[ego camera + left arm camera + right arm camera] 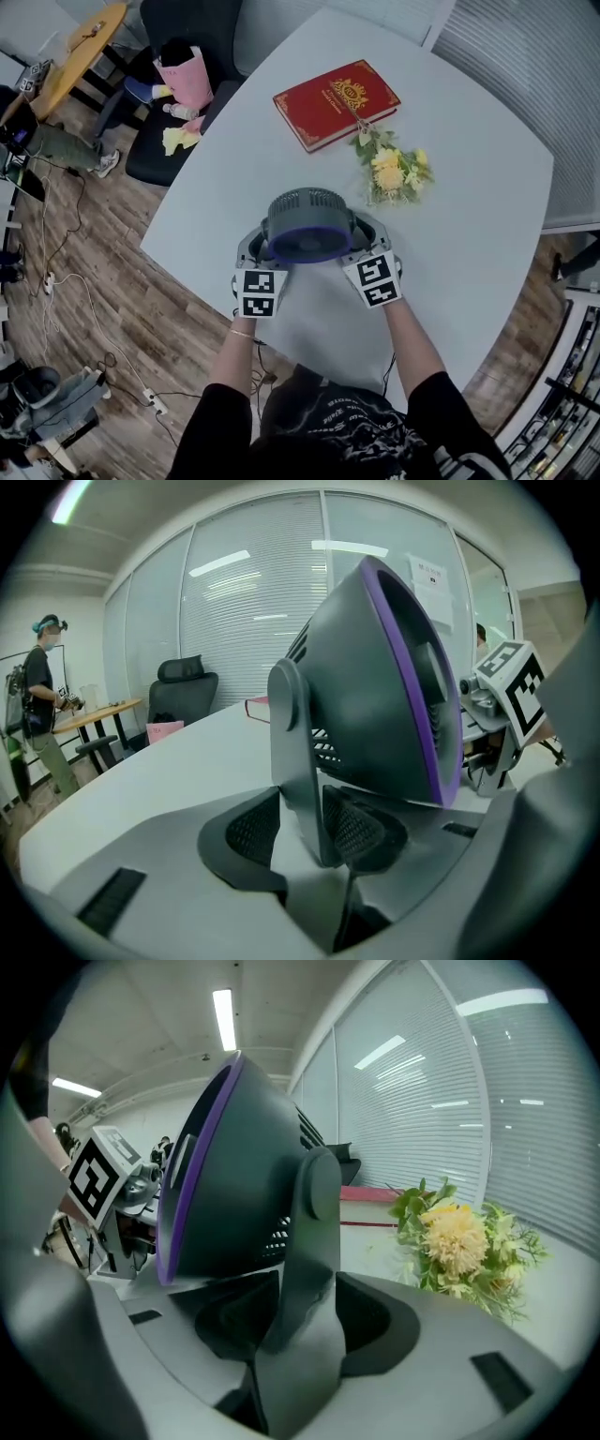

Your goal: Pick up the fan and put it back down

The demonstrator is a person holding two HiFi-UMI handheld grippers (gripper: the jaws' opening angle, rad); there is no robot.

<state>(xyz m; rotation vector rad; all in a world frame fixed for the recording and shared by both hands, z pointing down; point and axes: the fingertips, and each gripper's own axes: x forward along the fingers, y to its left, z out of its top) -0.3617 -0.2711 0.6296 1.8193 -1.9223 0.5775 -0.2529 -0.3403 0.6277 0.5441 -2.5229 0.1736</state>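
A grey fan (309,225) with a purple front ring is near the white table's (469,234) front edge, its face tilted up towards me. Each side of the fan has an upright bracket arm. My left gripper (255,246) is shut on the left bracket arm (298,761), its pads (253,832) pressing both sides. My right gripper (373,242) grips the right bracket arm (314,1241) the same way, pads (370,1321) against it. The fan's base is hidden, so I cannot tell whether it rests on the table.
A red book (336,103) lies at the table's far side, and a bunch of yellow flowers (394,171) is just beyond the fan to the right. Left of the table stands a black office chair (169,84). A person (42,705) stands far off.
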